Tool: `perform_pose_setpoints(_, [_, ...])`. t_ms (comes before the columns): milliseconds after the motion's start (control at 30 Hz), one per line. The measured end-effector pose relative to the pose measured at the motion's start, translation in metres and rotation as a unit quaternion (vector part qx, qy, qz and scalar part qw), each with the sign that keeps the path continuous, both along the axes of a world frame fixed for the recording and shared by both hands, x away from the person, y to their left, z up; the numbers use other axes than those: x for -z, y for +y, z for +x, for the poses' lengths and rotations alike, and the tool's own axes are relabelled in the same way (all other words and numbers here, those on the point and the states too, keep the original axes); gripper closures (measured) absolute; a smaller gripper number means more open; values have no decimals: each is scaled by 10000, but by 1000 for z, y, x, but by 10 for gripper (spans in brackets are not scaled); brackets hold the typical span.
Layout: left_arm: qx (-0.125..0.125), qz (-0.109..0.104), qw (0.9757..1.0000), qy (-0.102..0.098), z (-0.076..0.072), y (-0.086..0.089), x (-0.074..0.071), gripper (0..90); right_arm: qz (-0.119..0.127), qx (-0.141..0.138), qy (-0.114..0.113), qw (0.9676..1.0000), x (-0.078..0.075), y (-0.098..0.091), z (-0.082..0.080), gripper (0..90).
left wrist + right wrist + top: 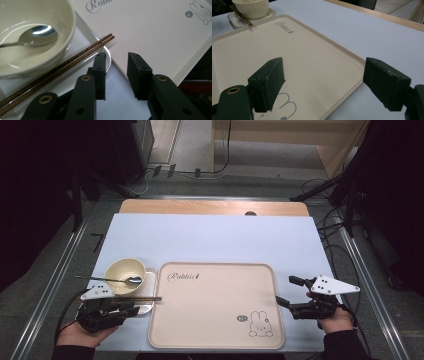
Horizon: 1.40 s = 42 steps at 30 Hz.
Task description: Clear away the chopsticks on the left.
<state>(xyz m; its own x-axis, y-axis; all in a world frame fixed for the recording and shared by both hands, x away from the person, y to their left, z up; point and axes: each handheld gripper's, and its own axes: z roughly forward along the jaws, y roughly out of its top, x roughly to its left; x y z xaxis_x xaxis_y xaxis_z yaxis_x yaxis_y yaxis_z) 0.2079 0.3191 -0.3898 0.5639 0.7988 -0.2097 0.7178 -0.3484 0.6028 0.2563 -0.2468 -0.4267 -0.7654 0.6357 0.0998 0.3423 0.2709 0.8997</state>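
Beside the bowl (125, 275), the chopsticks (142, 298) lie flat across the small plate (148, 281), tips pointing at the tray (215, 340). Just below them, the left gripper (115, 75) is half spread and holds nothing. Far off, the right gripper (286, 291) is spread wide.

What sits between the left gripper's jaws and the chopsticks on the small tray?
Nothing visible. The left gripper has its jaws parted with only bare table between them, just short of the small tray, and the chopsticks lie openly across it beside the bowl.
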Motion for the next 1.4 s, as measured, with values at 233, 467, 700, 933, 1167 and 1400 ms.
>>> perform_pose_setpoints(233, [-192,80,9996,165,-2,11,-2,856,18,-1,0,10000,0,0,0,177])
perform_pose_setpoints(467, [-384,126,9989,216,-3,24,-2,900,9,-4,3,10000,0,0,0,177])
perform_pose_setpoints(700, [-750,323,9962,303,1,37,4,900,-9,-10,18,10000,0,0,0,177])
perform_pose_setpoints(933, [-1140,366,9923,320,8,49,8,900,-40,-30,32,10000,1,1,0,177])
perform_pose_setpoints(1167, [-1423,571,9878,284,18,55,13,900,-63,-72,35,9999,1,2,1,177])
perform_pose_setpoints(1400, [-1552,570,9858,289,22,63,16,900,-83,-92,42,9999,2,3,1,177])
